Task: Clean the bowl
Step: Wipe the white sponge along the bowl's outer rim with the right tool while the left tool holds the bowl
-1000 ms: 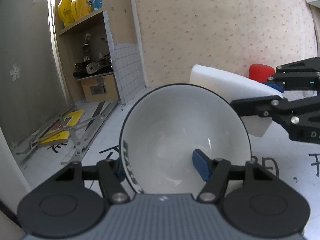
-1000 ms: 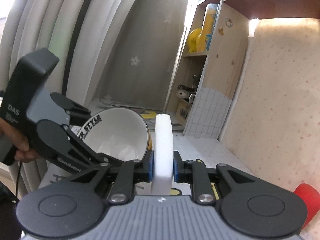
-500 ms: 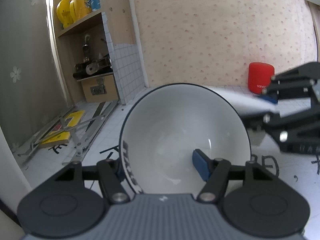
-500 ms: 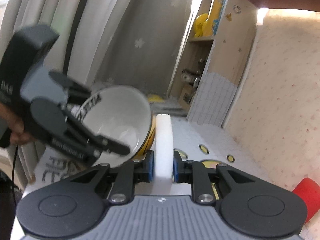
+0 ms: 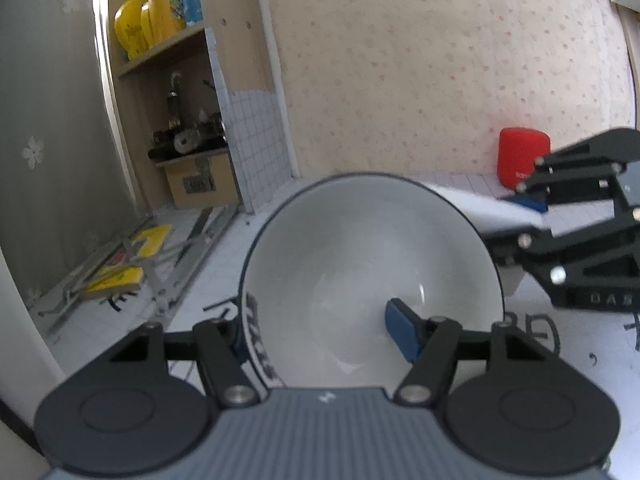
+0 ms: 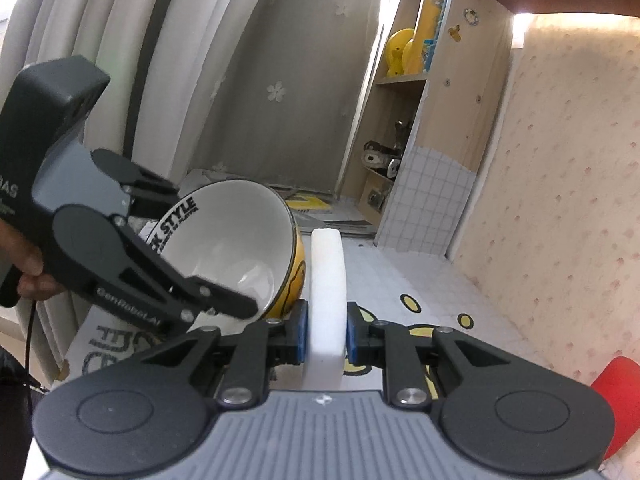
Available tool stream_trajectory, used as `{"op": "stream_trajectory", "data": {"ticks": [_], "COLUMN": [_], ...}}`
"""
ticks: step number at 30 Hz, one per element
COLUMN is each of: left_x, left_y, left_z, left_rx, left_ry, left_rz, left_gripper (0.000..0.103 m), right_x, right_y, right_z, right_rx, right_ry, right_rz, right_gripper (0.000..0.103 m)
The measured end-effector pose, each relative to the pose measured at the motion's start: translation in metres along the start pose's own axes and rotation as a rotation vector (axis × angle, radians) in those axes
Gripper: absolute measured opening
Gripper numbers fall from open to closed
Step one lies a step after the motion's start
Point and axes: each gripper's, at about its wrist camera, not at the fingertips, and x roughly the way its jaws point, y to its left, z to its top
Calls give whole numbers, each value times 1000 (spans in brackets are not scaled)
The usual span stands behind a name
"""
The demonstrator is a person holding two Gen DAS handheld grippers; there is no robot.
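The left gripper (image 5: 320,332) is pinching the bowl's (image 5: 360,264) wall, one pad inside & one outside, holding it tipped up off the table (image 5: 560,360). The right gripper (image 6: 324,338) is squeezing a white sponge (image 6: 326,280) just beside the bowl's rim. A red can (image 5: 522,156) is standing by the wall.

A wall (image 5: 440,72) papered in cream with small pink dots is seen behind a white gridded surface (image 5: 472,184). A wooden shelf unit (image 6: 404,76) is set in the corner, beside a grey flowered curtain (image 6: 280,92). Daylight is cast from the left.
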Motion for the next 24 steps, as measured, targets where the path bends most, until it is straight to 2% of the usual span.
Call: {"op": "stream_trajectory", "data": {"ticks": [4,7,12,14,17,20,24], "left_x": [0,-1,-2,-2,-2,-2,-3], "left_y": [1,2,2,3,3,3,2], "left_z": [1,0,-3,-3,-2,-3,-7], "left_rx": [-9,-12,-12,-17,-20,-20,-9], "left_ry": [2,4,12,14,17,19,22], "left_rz": [-6,-3,2,1,3,2,9], "left_gripper": [64,64,64,64,64,64,64], "right_x": [3,-1,-15,-13,-3,-4,-19], "right_y": [4,4,1,1,6,8,2], "right_z": [-2,-1,6,6,0,-1,7], "right_rx": [-16,-13,14,8,-27,-34,9], "right_ry": [20,0,-86,-71,11,17,-79], "right_rz": [2,-5,-12,-10,0,-4,-10], "right_gripper": [19,19,19,19,19,19,19]}}
